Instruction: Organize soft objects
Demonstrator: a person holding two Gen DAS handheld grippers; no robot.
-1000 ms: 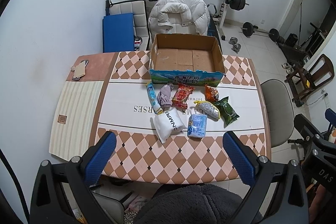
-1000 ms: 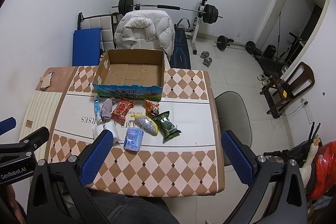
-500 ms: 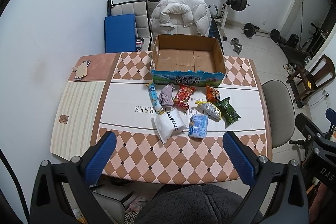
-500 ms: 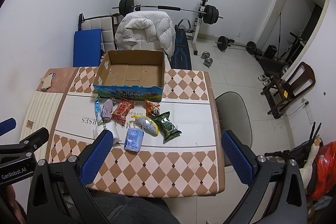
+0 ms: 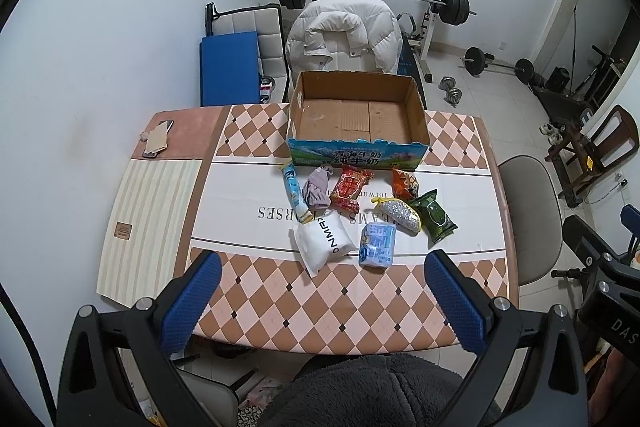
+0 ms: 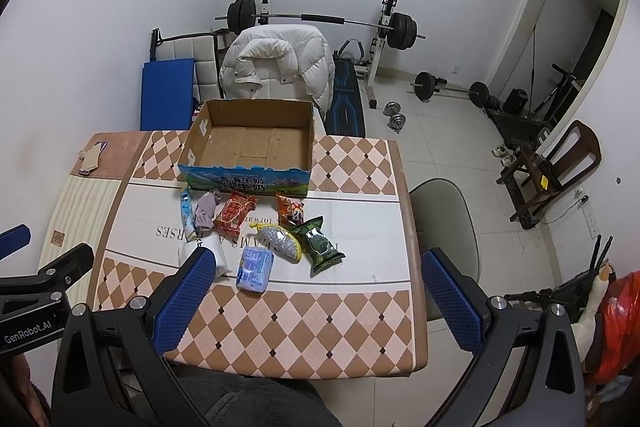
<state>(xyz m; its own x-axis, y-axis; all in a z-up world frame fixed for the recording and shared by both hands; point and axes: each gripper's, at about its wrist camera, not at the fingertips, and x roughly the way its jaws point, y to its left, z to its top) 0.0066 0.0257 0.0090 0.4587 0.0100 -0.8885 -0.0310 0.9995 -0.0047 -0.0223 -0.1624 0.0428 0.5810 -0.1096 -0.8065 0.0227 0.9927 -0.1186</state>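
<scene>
An open, empty cardboard box (image 5: 356,115) stands at the table's far side; it also shows in the right wrist view (image 6: 250,143). In front of it lie several soft packets: a white pouch (image 5: 324,241), a light blue pack (image 5: 378,245), a red snack bag (image 5: 350,187), a purple cloth (image 5: 316,189), a blue tube (image 5: 294,191), a silver-yellow bag (image 5: 398,213), a green bag (image 5: 434,217) and an orange bag (image 5: 404,183). My left gripper (image 5: 324,297) and my right gripper (image 6: 316,297) are both open and empty, held high above the table's near edge.
The table (image 5: 320,307) has a checkered cloth. A phone and card (image 5: 156,143) lie at its far left corner. A grey chair (image 5: 528,219) stands to the right. A chair with a white jacket (image 5: 344,35) and weight gear stand behind.
Both views have shifted slightly; the table and packets sit a little lower and nearer in frame. Nothing on the table has moved. Both grippers stay open.
</scene>
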